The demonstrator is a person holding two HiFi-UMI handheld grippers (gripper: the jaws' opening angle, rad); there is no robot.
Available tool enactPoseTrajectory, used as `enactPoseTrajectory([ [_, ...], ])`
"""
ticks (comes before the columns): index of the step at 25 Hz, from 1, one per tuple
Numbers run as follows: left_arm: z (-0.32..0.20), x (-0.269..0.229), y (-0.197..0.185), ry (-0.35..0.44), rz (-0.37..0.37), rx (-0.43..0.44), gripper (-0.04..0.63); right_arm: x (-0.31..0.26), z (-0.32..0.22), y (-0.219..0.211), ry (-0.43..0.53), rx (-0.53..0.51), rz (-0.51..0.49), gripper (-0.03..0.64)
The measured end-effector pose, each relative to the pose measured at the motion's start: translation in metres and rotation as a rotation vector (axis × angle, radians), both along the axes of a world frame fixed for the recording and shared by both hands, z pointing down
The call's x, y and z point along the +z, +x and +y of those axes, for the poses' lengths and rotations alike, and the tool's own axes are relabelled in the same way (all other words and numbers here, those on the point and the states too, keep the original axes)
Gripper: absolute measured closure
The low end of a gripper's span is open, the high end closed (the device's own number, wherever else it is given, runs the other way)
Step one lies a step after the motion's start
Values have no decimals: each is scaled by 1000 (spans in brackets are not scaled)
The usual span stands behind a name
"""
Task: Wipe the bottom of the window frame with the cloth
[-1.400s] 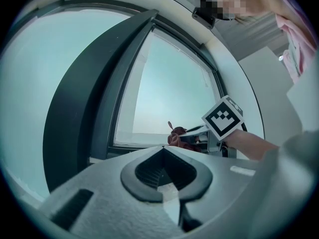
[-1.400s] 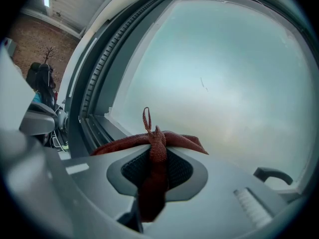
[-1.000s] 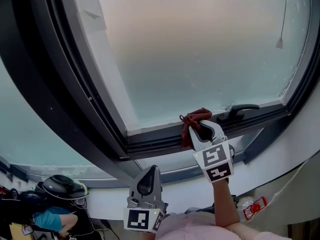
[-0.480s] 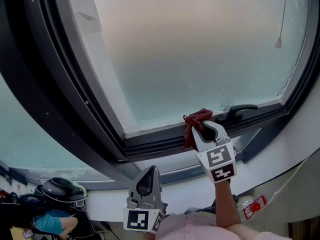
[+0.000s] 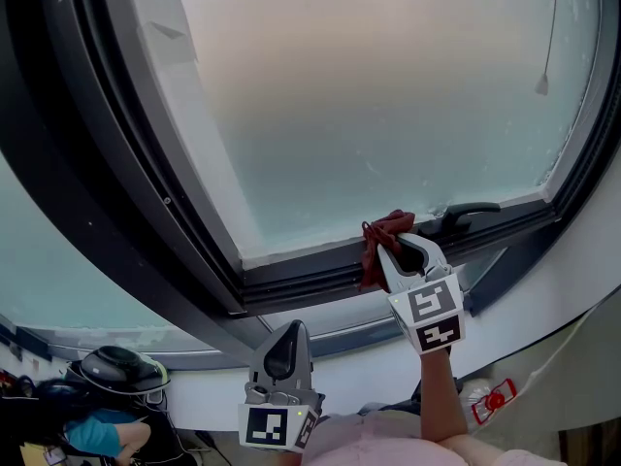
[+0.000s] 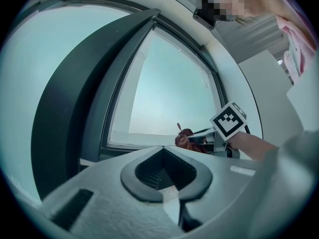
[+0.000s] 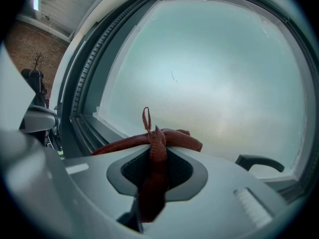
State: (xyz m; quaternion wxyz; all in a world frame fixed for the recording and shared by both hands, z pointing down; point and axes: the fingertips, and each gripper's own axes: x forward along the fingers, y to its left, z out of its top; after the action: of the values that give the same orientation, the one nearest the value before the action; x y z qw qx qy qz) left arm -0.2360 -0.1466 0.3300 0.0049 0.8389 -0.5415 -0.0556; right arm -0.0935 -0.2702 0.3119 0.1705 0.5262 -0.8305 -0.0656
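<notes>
Fingers of my right gripper [image 5: 398,250] clamp the cloth [image 7: 169,138], likely soft and light, at its bunched middle; left gripper [image 5: 288,335] fingers together, empty.

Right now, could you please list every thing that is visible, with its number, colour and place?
glass pane: one, frosted pale, fills the frame
window frame: one, dark grey, around the pane
handle: one, black, on the bottom rail at right
cord: one, thin and pale, hangs at top right
cloth: one, red, at the bottom rail beside the handle
tag: one, red and white, lower right
sleeve: one, pink, bottom edge
left tongs: one, grey, shut and empty, below the frame
right tongs: one, grey, shut on the cloth
</notes>
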Motion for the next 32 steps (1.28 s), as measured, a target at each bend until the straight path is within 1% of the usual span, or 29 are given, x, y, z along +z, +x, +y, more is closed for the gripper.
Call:
enactPoseTrajectory([
  [11,-1,-2,2,2,-6,4,601,0,-3,17,2,33,-26,538],
  [20,1,-3,6,7,-11,12,601,0,-5,31,6,61,-28,538],
  [29,4,-1,-2,4,-11,1,601,1,-8,53,9,115,-39,538],
  [32,7,-2,-2,6,-9,5,601,1,-8,52,20,121,-22,538],
])
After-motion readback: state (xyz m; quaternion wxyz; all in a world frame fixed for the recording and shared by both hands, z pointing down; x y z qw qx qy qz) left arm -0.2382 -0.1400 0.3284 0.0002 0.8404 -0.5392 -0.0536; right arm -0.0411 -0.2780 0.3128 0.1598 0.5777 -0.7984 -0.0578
